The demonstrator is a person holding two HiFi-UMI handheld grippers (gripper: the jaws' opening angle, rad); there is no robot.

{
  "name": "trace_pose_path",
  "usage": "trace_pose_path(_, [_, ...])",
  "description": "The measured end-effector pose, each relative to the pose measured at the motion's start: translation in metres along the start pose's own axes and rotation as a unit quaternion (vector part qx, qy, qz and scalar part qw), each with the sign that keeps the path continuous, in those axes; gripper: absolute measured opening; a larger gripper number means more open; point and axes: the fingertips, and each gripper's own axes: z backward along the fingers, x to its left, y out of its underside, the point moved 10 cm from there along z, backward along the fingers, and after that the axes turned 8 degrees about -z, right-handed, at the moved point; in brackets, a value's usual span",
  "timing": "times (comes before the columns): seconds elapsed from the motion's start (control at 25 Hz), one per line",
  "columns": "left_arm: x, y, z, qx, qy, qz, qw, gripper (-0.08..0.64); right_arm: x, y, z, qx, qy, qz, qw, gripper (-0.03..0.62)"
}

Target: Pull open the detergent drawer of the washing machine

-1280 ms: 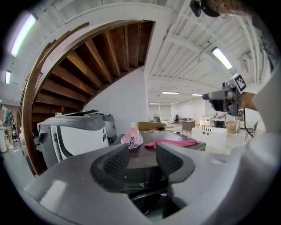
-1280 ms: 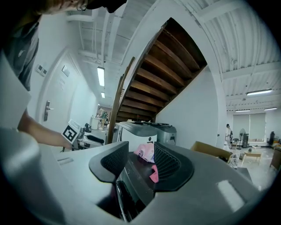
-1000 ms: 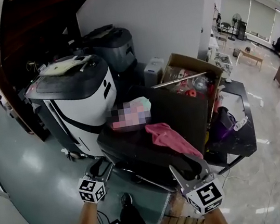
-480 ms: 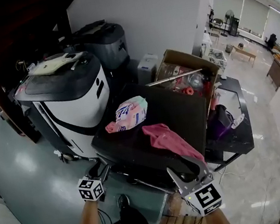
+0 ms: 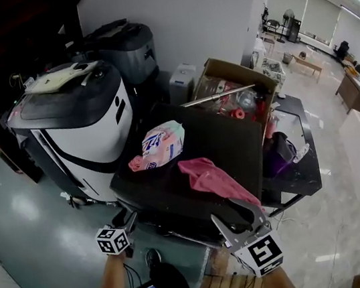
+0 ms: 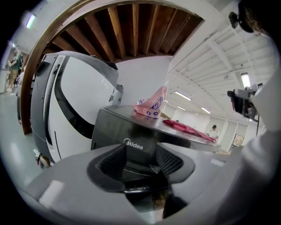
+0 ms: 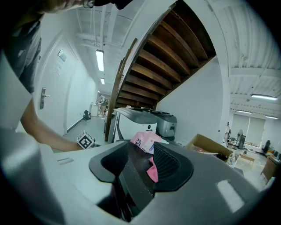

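drawer lies somewhere on the dark front of the washer, not clearly made out. it is likely a light, stiff plastic slide, best hooked at its front lip. left gripper, jaws closed and empty, faces that front; right gripper, jaws apart, holds nothing.
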Motion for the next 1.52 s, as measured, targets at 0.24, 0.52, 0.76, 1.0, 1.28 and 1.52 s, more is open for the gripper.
trace_pose_path(0.24, [0.013, 0.017, -0.015, -0.006, 0.027, 0.077, 0.9966, 0.242, -0.002, 0.005, -0.006, 0.012, 0.005, 0.003, 1.000, 0.164])
trace_pose_path(0.52, [0.026, 0.033, -0.030, -0.033, 0.064, 0.172, 0.9824, 0.308, -0.004, 0.003, -0.015, 0.026, 0.008, 0.006, 1.000, 0.164])
trace_pose_path(0.76, [0.032, 0.047, -0.041, -0.053, 0.098, 0.249, 0.9620, 0.342, -0.008, 0.007, -0.024, 0.036, 0.011, 0.005, 0.999, 0.164])
trace_pose_path(1.0, [0.035, 0.054, -0.049, -0.100, 0.147, 0.332, 0.9264, 0.350, -0.012, 0.013, -0.034, 0.050, 0.015, 0.003, 0.999, 0.164])
trace_pose_path(1.28, [0.034, 0.057, -0.063, -0.172, 0.212, 0.369, 0.8886, 0.350, -0.017, 0.022, -0.040, 0.058, 0.023, -0.001, 0.998, 0.164])
trace_pose_path(1.52, [0.036, 0.064, -0.071, -0.252, 0.246, 0.427, 0.8327, 0.359, -0.020, 0.029, -0.043, 0.083, 0.027, -0.002, 0.996, 0.164])
